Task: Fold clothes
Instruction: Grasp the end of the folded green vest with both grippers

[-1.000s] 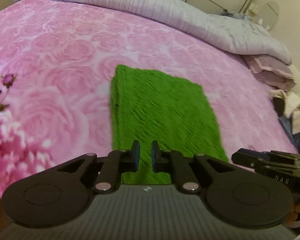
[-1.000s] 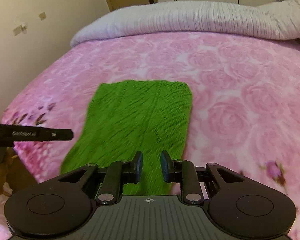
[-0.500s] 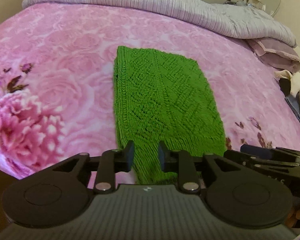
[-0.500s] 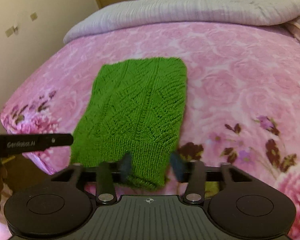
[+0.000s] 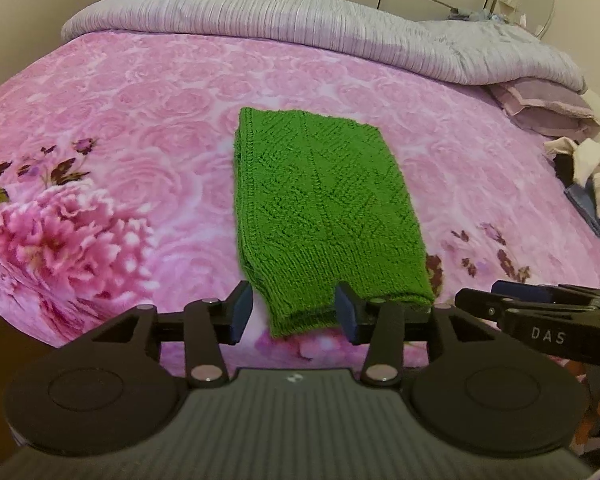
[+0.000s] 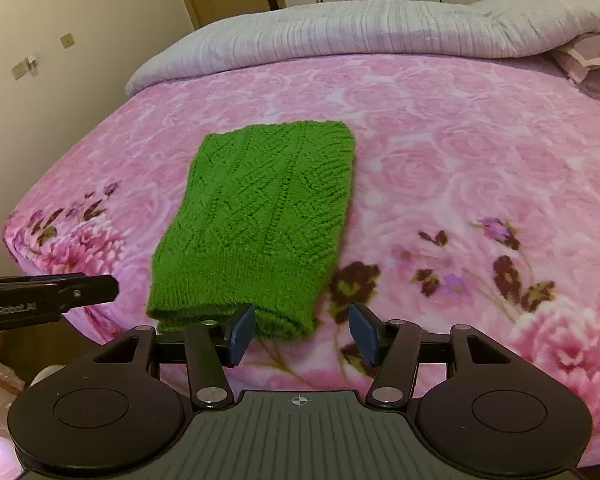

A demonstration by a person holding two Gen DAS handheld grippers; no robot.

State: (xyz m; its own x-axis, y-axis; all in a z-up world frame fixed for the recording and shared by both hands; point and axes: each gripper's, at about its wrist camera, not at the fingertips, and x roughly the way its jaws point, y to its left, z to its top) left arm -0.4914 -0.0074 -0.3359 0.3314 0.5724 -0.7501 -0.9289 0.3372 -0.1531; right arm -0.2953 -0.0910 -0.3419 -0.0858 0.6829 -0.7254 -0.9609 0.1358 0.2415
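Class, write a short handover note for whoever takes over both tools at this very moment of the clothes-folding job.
Left tool: jaws opening, near end of the green knit garment seen between the pads, not gripped.
Right tool: jaws opening, nothing pinched; the garment's near corner sits beside its left pad.
Garment: lies flat on the pink floral blanket, folded into a narrow rectangle, near end toward the bed's edge.
Done: lengthwise fold appears set.
Left: probably one more fold end to end; other clothes are heaped at the bed's right side.
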